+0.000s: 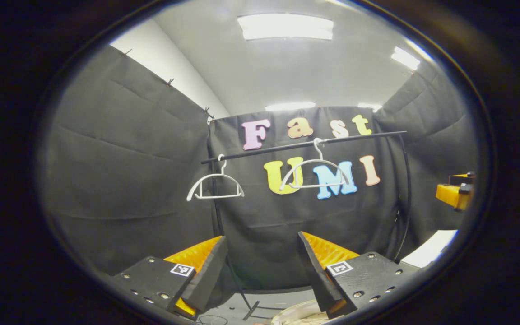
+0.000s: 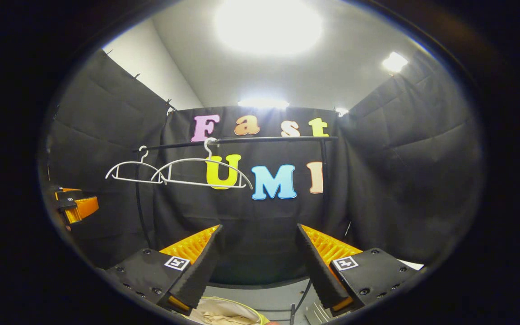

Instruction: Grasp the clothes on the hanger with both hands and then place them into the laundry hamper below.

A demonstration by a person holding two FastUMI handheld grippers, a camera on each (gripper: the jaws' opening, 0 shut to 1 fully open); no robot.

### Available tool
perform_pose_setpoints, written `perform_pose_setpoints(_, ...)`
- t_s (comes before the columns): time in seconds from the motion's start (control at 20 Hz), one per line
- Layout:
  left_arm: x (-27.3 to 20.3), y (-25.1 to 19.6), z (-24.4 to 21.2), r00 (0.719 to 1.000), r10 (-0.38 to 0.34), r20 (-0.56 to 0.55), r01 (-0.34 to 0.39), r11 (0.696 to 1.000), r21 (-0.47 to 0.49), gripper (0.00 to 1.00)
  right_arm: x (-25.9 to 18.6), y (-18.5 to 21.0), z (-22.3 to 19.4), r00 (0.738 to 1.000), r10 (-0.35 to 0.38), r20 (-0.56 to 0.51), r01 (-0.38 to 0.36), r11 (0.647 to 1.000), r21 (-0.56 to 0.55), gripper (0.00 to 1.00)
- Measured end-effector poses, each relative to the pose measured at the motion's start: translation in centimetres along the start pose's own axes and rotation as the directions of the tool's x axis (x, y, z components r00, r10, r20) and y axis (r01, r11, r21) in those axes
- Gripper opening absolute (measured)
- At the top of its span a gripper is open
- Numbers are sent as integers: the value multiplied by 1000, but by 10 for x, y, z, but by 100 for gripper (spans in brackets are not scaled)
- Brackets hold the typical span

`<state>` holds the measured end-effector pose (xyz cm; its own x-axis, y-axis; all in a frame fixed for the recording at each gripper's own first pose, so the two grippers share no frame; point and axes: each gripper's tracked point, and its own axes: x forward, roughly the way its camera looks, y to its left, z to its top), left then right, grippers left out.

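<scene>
White plastic hangers are hanging bare on a black rail [image 1: 305,144] across the back of the booth; in the left gripper view one hanger [image 1: 215,186] is sitting toward the rail's left end and a second hanger [image 1: 315,174] is hanging near its middle; in the right gripper view the same pair, the left hanger [image 2: 132,172] and the right hanger [image 2: 206,174], are overlapping at their tips.

Pale fabric, the clothes [image 2: 224,312], is lying bunched at the bottom edge of the right gripper view inside what looks like the rim of the laundry hamper [image 2: 246,306], low between the fingers; in the left gripper view a similar pale bundle [image 1: 300,313] is showing at the bottom edge.

Both tools are pointing at the rail with nothing between their fingers; the left gripper [image 1: 262,241] is standing with its jaws wide apart, gripping nothing; the right gripper [image 2: 259,232] is standing equally wide and is empty too. Each one is also appearing at the far side edge of the other's view.
</scene>
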<state>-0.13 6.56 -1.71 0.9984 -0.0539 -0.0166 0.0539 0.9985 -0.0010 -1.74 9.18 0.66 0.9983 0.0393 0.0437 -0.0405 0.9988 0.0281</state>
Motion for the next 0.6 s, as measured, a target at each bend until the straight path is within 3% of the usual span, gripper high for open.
perform_pose_setpoints(0.6, -10, 14, -6, 1000, 3, -11, -3, 1000, -11, 91, -6, 7, 3, 1000, -13, 3, 13, 1000, 3, 99)
